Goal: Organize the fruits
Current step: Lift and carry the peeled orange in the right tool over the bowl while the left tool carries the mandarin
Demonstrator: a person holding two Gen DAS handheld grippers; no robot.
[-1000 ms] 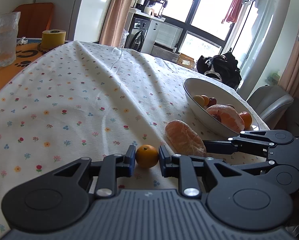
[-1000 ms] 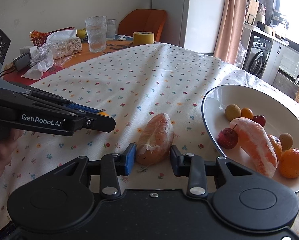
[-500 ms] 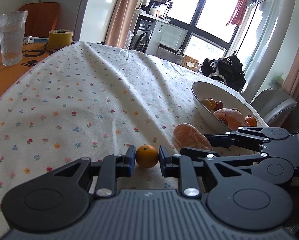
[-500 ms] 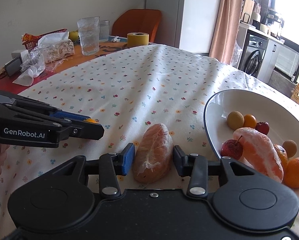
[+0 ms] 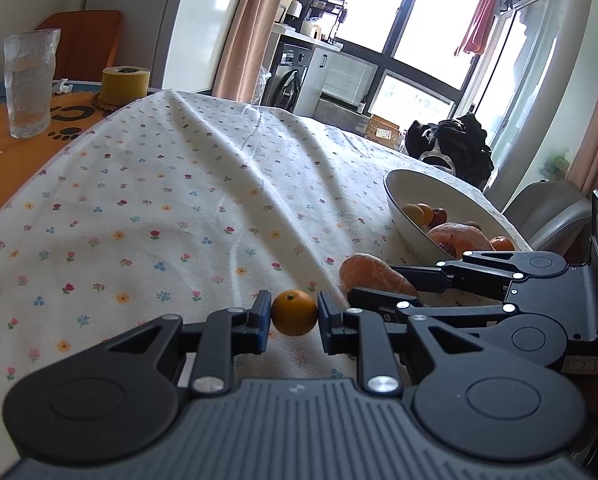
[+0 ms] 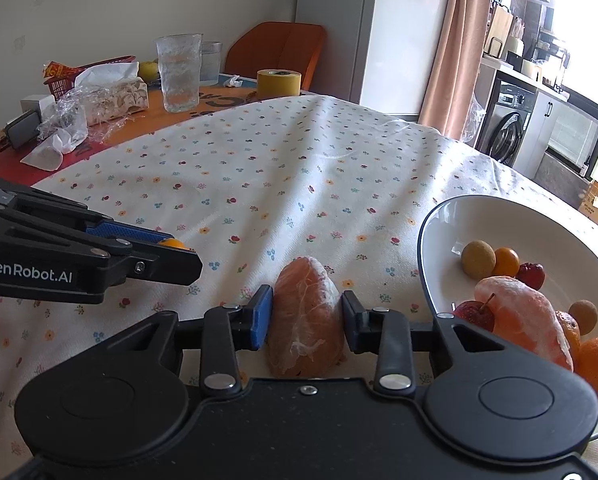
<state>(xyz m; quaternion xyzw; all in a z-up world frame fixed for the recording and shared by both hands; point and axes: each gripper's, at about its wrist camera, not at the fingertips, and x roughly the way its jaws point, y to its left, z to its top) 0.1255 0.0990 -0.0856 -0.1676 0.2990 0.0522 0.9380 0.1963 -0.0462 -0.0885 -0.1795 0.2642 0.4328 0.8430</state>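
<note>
Orange and round, the small citrus [image 5: 294,312] sits clamped in the left gripper [image 5: 291,316] over the floral surface [image 5: 171,216]. At its 3 o'clock, the right gripper [image 6: 304,316] squeezes a peeled grapefruit segment [image 6: 305,316], pale membrane showing. Only the right view reveals the white bowl [image 6: 539,224] interior with its fruit.

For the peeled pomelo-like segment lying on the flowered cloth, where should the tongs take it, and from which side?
Grip the long peeled orange-pink fruit segment across its narrow middle, coming in along its length from its near end, as the right tongs sit now. It lies lengthwise away from the camera, so its flatter long flanks face the pads. Squeeze gently: it looks soft. The white ceramic bowl is to its right.
</note>
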